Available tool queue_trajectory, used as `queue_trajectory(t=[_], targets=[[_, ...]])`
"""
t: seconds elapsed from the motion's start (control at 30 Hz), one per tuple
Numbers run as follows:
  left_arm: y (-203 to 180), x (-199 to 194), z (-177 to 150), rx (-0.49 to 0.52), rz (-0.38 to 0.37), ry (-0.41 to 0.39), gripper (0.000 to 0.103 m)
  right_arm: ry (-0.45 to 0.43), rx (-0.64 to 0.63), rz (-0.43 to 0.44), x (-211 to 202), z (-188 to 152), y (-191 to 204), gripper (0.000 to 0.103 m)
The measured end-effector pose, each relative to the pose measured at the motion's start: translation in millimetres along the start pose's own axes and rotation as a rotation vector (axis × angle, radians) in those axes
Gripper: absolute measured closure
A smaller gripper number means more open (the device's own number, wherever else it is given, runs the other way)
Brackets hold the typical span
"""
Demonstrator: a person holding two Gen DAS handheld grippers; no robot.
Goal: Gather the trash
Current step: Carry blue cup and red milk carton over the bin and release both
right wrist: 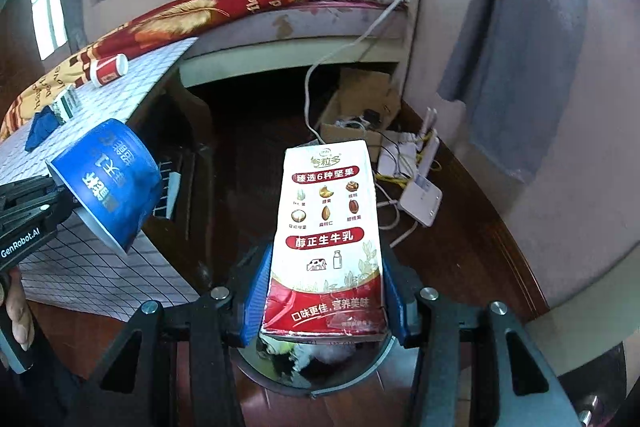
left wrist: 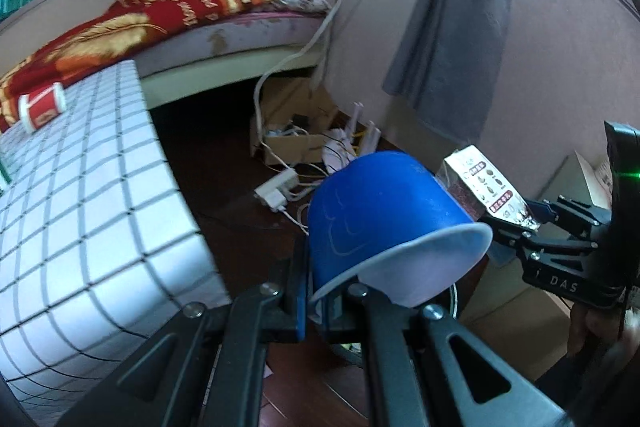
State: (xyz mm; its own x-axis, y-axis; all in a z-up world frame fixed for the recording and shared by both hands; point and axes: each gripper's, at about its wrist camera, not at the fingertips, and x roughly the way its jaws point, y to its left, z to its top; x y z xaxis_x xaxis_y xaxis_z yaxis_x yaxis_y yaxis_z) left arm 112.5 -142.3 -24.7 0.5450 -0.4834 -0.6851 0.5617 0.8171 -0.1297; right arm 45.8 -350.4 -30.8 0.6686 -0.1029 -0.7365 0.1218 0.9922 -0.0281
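Dark wooden floor (right wrist: 460, 247) runs under both grippers, with a bed (left wrist: 240, 31) behind it and a grid-patterned tabletop (left wrist: 80, 187) at the left.

From the left wrist view, the left gripper (left wrist: 316, 307) has its jaws pressed together on the rim of a blue paper cup (left wrist: 376, 211), pinching the cup wall so that the cup tilts away, its white inside facing down and to the right. From the right wrist view, the right gripper (right wrist: 324, 303) holds a milk carton (right wrist: 328, 227) between its 2 blue pads (right wrist: 256, 299), which press against the carton's lower sides; the carton points away from the camera, printed face up. Directly below the carton's near end lies the round mouth of a trash bin (right wrist: 348, 375), with crumpled waste inside. In the right wrist view the blue cup hangs at the left, beside the table's edge, well apart from the carton.

Farther out, a red and white paper cup (left wrist: 42, 107) lies on its side on the tabletop, near a small green box (right wrist: 66, 103) and a blue item (right wrist: 40, 131). On the floor by the wall sit a cardboard box (right wrist: 352, 115), a white router (right wrist: 420, 187) and tangled cables. A grey curtain (left wrist: 452, 23) hangs by the wall at the right.
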Motion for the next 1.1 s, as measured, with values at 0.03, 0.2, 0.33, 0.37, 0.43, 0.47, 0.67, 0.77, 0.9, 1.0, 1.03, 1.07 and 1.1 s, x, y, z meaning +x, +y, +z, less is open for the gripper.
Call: queue_trajectory(t=[0.03,0.2,0.33,0.37,0.43,0.47,0.67,0.77,0.9,1.0,1.03,1.07,1.1], targets=[[-5,4,-2,0.006,-0.009,0.011,0.097,0.006,0.003,-0.001,1,-2,0,0.051],[-21,22,-11,0.026,-0.036,0.062,0.097,0.041,0.001,-0.004,8,-18,-10,0.051],[-28,44,-23,0.033,-0.052,0.123,0.097,0.081,-0.007,0.008,22,-29,-13,0.051],[-29,50,-25,0.030,-0.057,0.138,0.097,0.099,-0.012,0.011,28,-34,-14,0.051],[-31,61,-31,0.033,-0.058,0.166,0.097,0.124,-0.022,0.012,37,-39,-15,0.051],[-31,68,-34,0.029,-0.062,0.187,0.097,0.144,-0.029,0.018,43,-44,-16,0.051],[-26,105,-51,-0.005,-0.061,0.281,0.097,0.227,-0.080,0.029,66,-62,-15,0.051],[-25,117,-56,-0.013,-0.061,0.311,0.098,0.265,-0.102,0.044,77,-70,-14,0.051],[-25,135,-61,-0.011,-0.074,0.368,0.097,0.288,-0.125,0.067,89,-74,-9,0.050],[-22,145,-65,-0.017,-0.023,0.422,0.089,0.338,-0.165,-0.030,108,-79,-9,0.019],[-21,145,-67,-0.018,-0.005,0.432,0.074,0.343,-0.159,-0.061,112,-80,-13,0.008],[-21,144,-67,-0.013,0.005,0.434,0.046,0.343,-0.147,-0.071,113,-80,-16,0.007],[-21,143,-67,-0.004,0.019,0.428,0.033,0.352,-0.130,-0.083,115,-80,-21,0.007]])
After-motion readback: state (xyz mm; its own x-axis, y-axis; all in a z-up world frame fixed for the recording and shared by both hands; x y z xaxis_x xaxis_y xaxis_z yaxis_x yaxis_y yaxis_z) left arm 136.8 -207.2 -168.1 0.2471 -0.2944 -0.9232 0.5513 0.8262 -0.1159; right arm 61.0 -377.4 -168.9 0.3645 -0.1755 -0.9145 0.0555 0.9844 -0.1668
